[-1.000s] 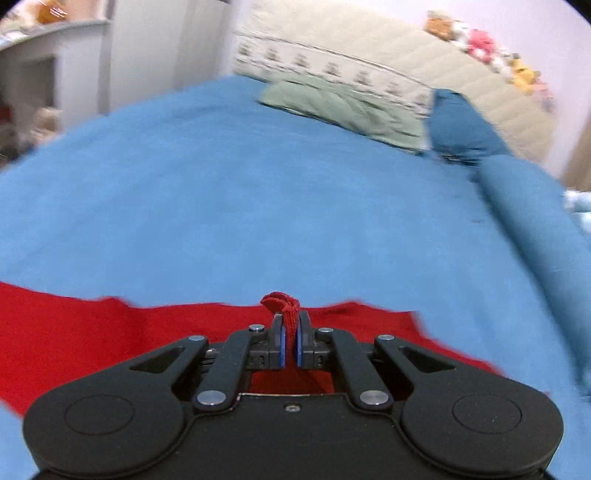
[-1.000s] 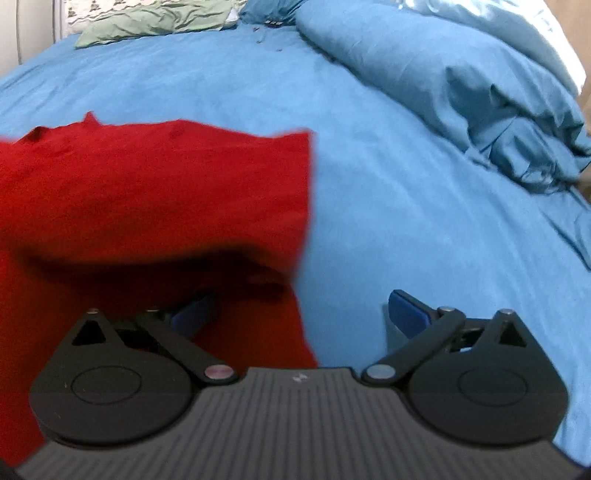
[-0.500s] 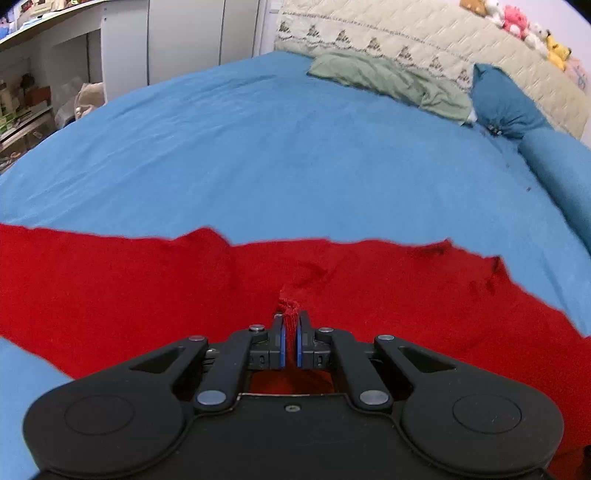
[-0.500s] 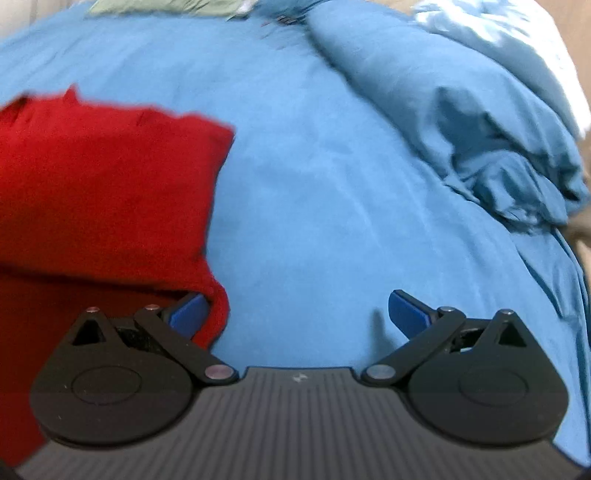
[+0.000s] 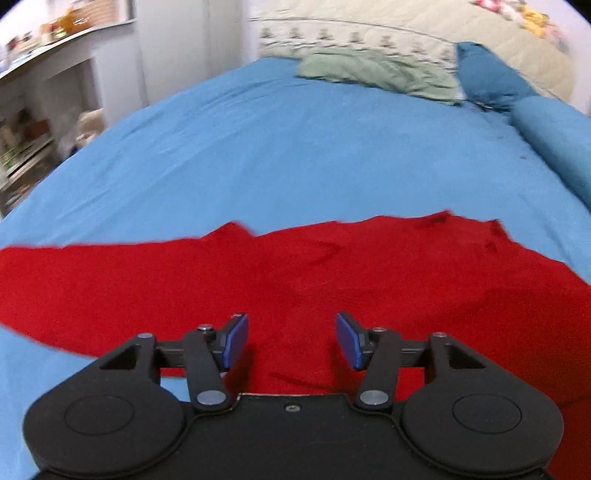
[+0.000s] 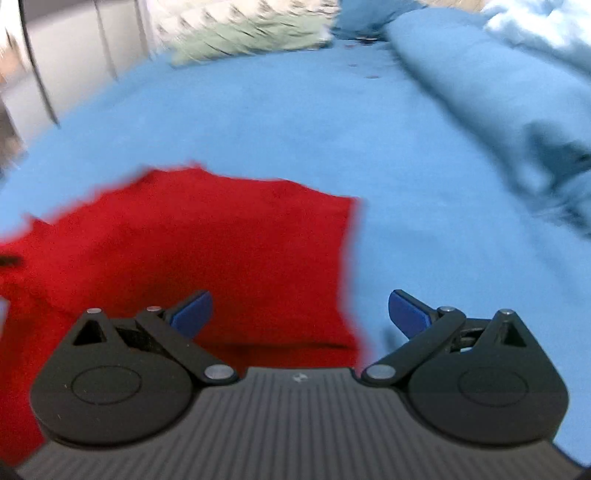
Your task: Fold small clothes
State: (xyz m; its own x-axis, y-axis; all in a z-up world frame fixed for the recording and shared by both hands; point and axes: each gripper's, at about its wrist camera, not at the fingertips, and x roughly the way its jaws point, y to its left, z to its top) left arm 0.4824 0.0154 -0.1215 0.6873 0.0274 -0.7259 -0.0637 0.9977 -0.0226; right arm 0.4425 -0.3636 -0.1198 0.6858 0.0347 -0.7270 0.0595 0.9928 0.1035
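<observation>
Red knit garment [image 5: 295, 280], spread flat across the near part of the bed [image 5: 280, 155], over the blue sheet. Seen from the left wrist as a wide band running side to side, far edge uneven with a small peak left of centre and a darker crease toward the right. Seen from the right wrist [image 6: 207, 251] as a folded-looking slab with a straight right edge and a doubled layer along the near side; blurred, so finer detail cannot be told.

Left tongs [image 5: 291, 341] above the garment, parted about halfway, blue pads [image 5: 236, 341] facing each other with only red cloth visible in the gap, gripping nothing. Right tongs [image 6: 300, 314] spread wide, left pad [image 6: 192, 314] over the red cloth, right pad over bare blue sheet, the garment's right edge lying between them, nothing held.

Farther up the bed: pale green pillow [image 5: 376, 70] against a cream quilted headboard [image 5: 424, 33], dark blue pillow [image 5: 487, 79] just beside it on the right, rolled blue duvet [image 5: 554, 140] along the right side, bunched and creased in the right wrist view [image 6: 498, 103]. Soft toys, blurred, on top of the headboard. White shelving [image 5: 44, 96] with small clutter off the bed's left side.
</observation>
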